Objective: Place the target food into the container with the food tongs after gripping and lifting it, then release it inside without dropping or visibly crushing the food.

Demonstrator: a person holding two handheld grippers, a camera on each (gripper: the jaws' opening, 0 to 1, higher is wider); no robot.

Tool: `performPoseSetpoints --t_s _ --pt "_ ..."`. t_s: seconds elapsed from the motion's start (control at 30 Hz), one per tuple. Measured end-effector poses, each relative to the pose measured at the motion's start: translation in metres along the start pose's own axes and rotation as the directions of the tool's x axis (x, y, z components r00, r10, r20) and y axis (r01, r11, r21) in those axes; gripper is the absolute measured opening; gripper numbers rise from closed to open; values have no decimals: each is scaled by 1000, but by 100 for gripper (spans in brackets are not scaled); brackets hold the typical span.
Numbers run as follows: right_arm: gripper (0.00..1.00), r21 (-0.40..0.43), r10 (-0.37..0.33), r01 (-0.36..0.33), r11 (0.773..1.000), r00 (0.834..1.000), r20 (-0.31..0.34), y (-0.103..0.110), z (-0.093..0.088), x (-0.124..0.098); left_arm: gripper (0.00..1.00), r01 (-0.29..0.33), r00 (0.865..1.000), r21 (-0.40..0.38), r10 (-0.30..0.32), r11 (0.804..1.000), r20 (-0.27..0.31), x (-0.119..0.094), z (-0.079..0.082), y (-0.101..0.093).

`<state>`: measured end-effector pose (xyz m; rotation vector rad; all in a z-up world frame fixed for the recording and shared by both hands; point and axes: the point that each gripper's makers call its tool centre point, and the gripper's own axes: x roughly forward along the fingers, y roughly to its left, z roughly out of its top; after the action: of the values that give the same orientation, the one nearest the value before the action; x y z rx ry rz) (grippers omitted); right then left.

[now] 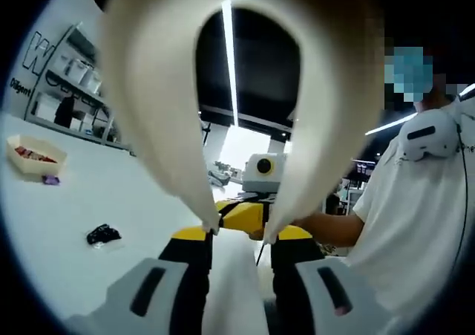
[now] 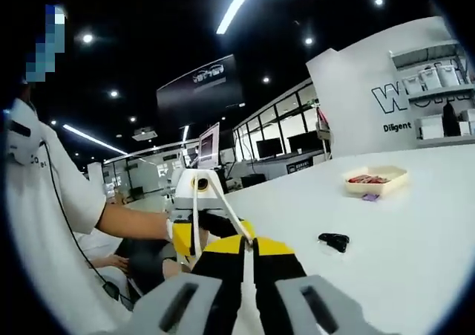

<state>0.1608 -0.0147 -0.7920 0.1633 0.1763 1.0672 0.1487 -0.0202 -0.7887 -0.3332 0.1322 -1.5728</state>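
White table (image 2: 415,261) is stretching out under a dark ceiling with strip lights, shelves standing against the far wall. At ten o'clock in the left gripper view a beige tray (image 1: 22,164) is sitting well away from both tools, holding red food pieces (image 1: 33,155); a small purple item (image 1: 50,179) is lying just beside it, and a black object (image 1: 104,235) is resting nearer.

The left gripper (image 1: 237,235) is clamping white tongs (image 1: 148,112), which are gaping open, arms spread and tips apart, carrying nothing. The right gripper (image 2: 247,244) is pointing at twelve o'clock toward the tongs, its yellow-tipped jaws sitting together with nothing between them. A person in a white shirt (image 1: 423,223) is standing at three o'clock.
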Motion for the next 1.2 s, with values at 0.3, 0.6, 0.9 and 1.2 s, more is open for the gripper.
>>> performPoseSetpoints --t_s 0.3,0.6,0.9,1.2 --pt "0 8 -23 23 1000 1000 -2 -4 3 0 34 -32 999 37 31 999 24 -4 3 9" --pt "0 213 -5 9 977 1000 -21 -7 -9 5 34 -47 998 32 46 998 40 -6 6 13" --pt "0 226 9 -8 974 1000 -7 -7 -12 12 34 -51 997 55 47 997 69 -7 10 13" --pt "0 199 -7 8 980 1000 -8 -12 -14 15 30 -71 996 66 67 995 53 -6 6 15"
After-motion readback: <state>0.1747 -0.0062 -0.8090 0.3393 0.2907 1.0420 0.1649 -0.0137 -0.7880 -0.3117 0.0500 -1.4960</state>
